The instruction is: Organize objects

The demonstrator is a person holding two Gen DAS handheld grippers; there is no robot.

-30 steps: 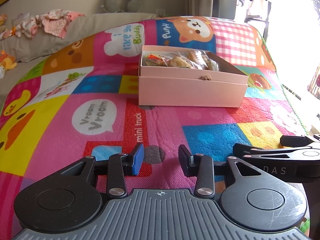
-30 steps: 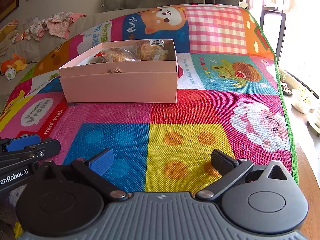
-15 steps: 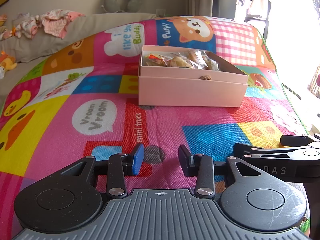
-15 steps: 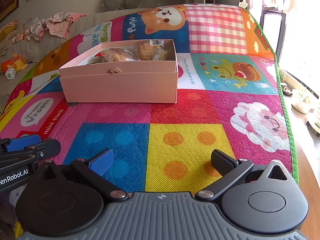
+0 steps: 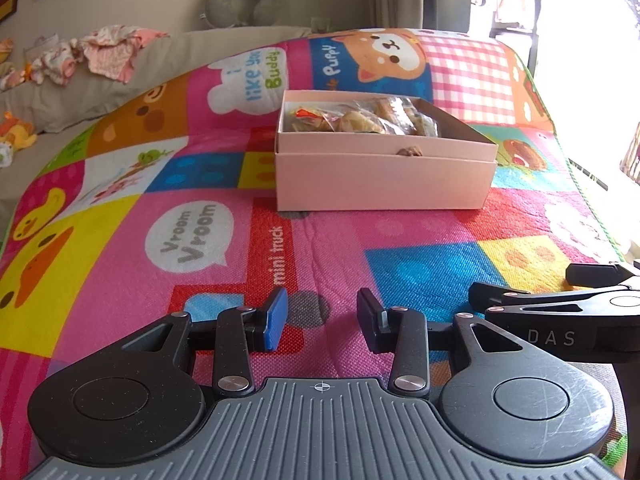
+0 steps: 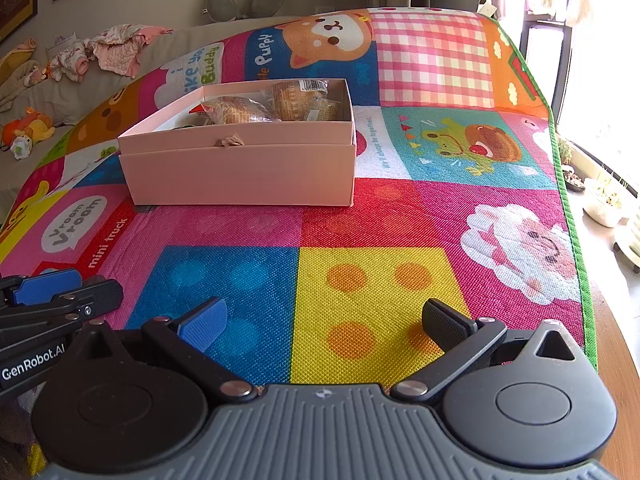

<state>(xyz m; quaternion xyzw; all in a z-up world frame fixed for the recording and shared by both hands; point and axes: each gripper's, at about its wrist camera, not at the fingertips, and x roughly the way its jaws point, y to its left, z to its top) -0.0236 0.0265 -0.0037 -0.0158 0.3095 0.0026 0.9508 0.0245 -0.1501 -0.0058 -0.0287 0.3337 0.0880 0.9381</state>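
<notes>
Surface: bright cartoon play mat [image 6: 372,288] spread over a table, with a couch and wrinkled clothes behind it.
Landmark: pink box [image 5: 380,176], lid off, standing on the mat toward its far side.
Task's things: wrapped snacks [image 6: 264,106] lie inside the pink box, piled against its far wall; no loose item shows on the mat around it.
Left gripper [image 5: 320,314]: low over the mat, well short of the box's near wall, fingers a modest way apart with nothing between them.
Right gripper [image 6: 322,322]: also on the near side of the box, just beside the left one, fingers spread wide and empty.
Stage: packets already in the box fit either a finished sort or one waiting for a lid or further items; the views do not settle which.
Risk, box: it looks like light card, so a nudge on its near wall would likely slide it across the mat.
Risk, packets: the film is slick and crinkly; a shallow pinch could slip off or crush the contents.
</notes>
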